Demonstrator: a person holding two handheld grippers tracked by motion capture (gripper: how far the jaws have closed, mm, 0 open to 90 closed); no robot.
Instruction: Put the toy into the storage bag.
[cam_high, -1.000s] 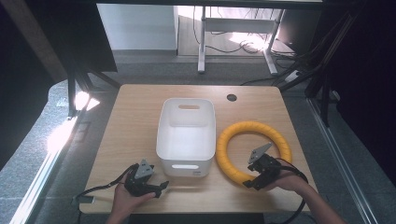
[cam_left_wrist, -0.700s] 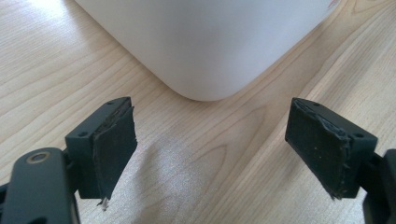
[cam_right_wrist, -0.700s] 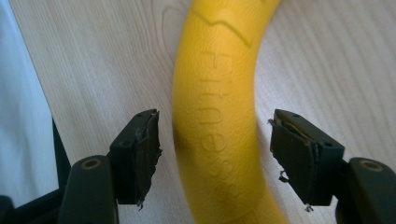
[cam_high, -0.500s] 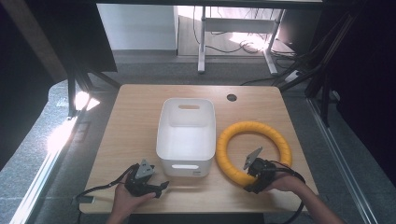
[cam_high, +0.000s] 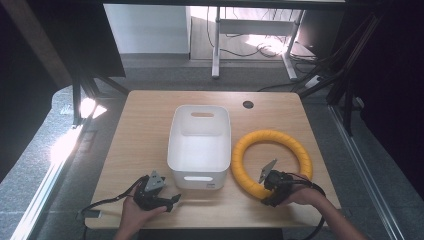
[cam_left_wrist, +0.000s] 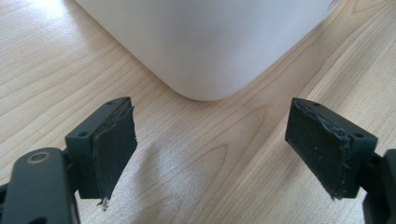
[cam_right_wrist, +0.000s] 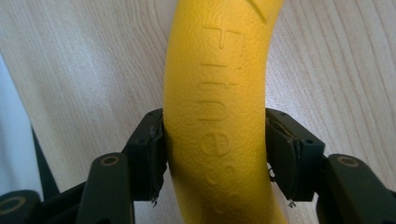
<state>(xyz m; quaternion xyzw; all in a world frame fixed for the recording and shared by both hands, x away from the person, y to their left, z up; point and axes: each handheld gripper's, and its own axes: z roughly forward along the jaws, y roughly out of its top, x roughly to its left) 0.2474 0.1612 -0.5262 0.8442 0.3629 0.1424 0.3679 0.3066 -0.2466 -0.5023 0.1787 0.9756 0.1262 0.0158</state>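
Right gripper (cam_right_wrist: 215, 158) has just been closing — its fingers now clasp the yellow fitness ring (cam_right_wrist: 219, 93); lifting remains — left gripper (cam_left_wrist: 210, 154) fingers spread, empty.

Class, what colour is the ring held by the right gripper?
The ring is yellow, clearest in the right gripper view.

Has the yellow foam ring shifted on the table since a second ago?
No. The yellow foam ring lies at the same spot beside the white plastic bin; the right tongs have just been closing on its near edge.
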